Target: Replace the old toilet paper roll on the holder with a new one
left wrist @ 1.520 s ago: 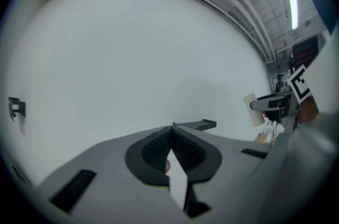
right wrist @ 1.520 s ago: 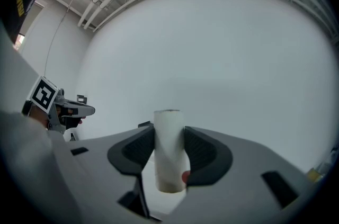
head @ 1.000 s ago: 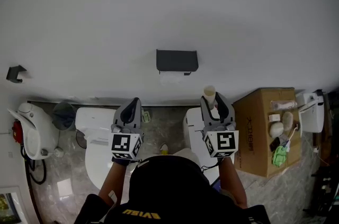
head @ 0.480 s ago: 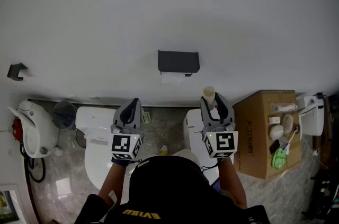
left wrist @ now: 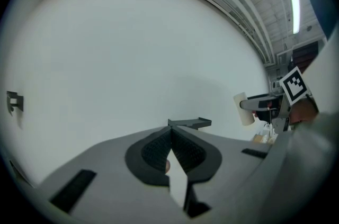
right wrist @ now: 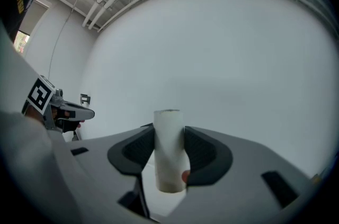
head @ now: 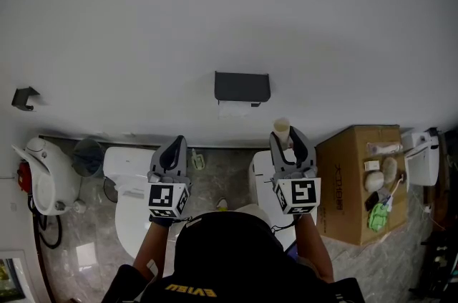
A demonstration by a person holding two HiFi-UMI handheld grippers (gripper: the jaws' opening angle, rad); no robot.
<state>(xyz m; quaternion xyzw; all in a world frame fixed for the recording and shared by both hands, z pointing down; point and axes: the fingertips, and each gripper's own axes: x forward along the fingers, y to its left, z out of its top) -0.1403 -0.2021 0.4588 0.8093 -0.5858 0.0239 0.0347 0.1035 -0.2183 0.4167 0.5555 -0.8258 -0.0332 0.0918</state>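
**Bare tube in right fingers, holder ahead on the wall**

Head view: a person stands facing a plain white wall, one gripper in each hand, both pointing roughly level at it.

Right gripper: the fingers pinch a pale cardboard tube from both sides. In the right gripper view the tube stands upright between the dark pads, with its top end clear above them. No paper shows on it.

Left gripper: the fingers are pressed together with nothing between them. The left gripper view shows the pads meeting tip to tip.

Holder: a black box-shaped cover mounted on the wall, above and between the two grippers. A strip of white paper shows at its lower edge. The tube sits lower and to the right of it, clearly apart.

Surroundings: a white toilet under the left gripper and another white fixture under the right one. A cardboard box stands at right with small pale items on top, too small to identify. A small black bracket sits on the wall far left.
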